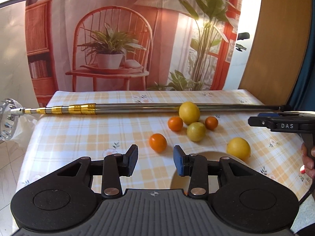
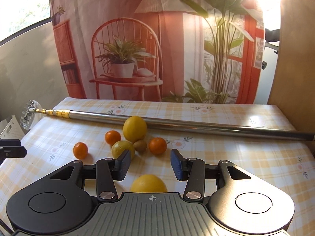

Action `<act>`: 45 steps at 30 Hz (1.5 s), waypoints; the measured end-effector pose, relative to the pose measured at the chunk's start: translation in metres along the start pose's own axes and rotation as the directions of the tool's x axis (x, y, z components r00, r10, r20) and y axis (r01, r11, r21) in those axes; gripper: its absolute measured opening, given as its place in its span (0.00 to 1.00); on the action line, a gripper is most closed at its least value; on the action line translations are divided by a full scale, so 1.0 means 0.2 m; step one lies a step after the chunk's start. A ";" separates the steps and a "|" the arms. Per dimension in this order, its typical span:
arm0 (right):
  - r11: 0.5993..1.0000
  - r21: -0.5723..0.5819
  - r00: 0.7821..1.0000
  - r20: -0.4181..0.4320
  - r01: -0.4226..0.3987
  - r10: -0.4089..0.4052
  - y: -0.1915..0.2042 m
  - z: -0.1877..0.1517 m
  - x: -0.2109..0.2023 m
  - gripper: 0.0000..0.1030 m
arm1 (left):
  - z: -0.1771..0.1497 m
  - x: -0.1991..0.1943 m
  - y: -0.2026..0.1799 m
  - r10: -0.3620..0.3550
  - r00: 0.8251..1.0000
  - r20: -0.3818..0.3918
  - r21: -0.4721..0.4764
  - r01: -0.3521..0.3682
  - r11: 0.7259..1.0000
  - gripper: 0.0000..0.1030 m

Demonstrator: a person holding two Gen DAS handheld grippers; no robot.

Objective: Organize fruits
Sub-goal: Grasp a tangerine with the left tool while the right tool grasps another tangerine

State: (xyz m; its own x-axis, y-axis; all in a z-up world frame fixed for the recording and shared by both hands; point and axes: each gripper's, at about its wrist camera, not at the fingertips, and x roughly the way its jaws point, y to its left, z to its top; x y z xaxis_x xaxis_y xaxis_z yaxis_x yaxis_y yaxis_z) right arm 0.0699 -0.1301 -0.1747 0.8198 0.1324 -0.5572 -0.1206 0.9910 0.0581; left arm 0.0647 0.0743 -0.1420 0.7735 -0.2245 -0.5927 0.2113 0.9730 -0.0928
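Several fruits lie on the yellow checked tablecloth [image 1: 78,137]. In the left wrist view I see three oranges [image 1: 157,142] [image 1: 175,123] [image 1: 211,123] and three lemons [image 1: 189,112] [image 1: 196,131] [image 1: 238,148]. My left gripper [image 1: 155,160] is open just short of the nearest orange, with nothing between its fingers. My right gripper [image 2: 150,165] is open too, and a lemon [image 2: 148,183] lies on the cloth low between its fingers, untouched. Ahead of it sit a kiwi [image 2: 140,146], two lemons [image 2: 134,128] [image 2: 122,148] and the oranges [image 2: 157,146] [image 2: 112,137] [image 2: 80,150].
A long telescopic metal pole [image 1: 137,108] lies across the far side of the table, touching the big lemon. A pale round dish [image 1: 208,154] shows under my left gripper's right finger. A hand [image 1: 308,157] holds the other gripper's handle at the right edge. A printed backdrop hangs behind.
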 end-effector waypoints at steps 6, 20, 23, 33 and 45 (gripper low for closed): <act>0.999 0.032 0.999 0.015 0.030 -0.030 -0.09 0.03 0.04 0.40 | 0.11 0.07 0.08 0.002 1.000 -0.023 -0.054 -0.003 0.999 0.40; 0.997 0.080 0.999 -0.031 0.021 -0.018 -0.17 -0.04 0.18 0.40 | 0.12 0.54 -0.01 -0.051 0.986 -0.159 -0.060 0.042 0.997 0.40; 0.996 0.085 0.999 -0.032 0.013 -0.011 -0.19 -0.05 0.21 0.40 | 0.13 0.64 -0.02 -0.011 0.979 -0.203 -0.053 0.000 0.999 0.40; 0.994 0.109 0.999 -0.034 -0.023 0.027 -0.24 -0.08 0.30 0.40 | 0.12 0.78 -0.03 -0.006 0.961 -0.278 -0.067 -0.013 0.998 0.41; 0.987 0.149 0.998 -0.007 -0.055 0.057 -0.30 -0.13 0.34 0.40 | 0.10 0.77 -0.05 0.004 0.964 -0.265 -0.067 -0.023 0.998 0.38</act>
State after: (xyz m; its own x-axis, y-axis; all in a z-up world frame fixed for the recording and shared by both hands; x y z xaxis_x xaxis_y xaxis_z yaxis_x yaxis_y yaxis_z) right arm 0.1188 -0.1812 -0.2383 0.8075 0.1883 -0.5590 -0.0808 0.9741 0.2114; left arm 0.1927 0.0295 -0.2161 0.5881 -0.1979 -0.7842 0.1532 0.9793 -0.1323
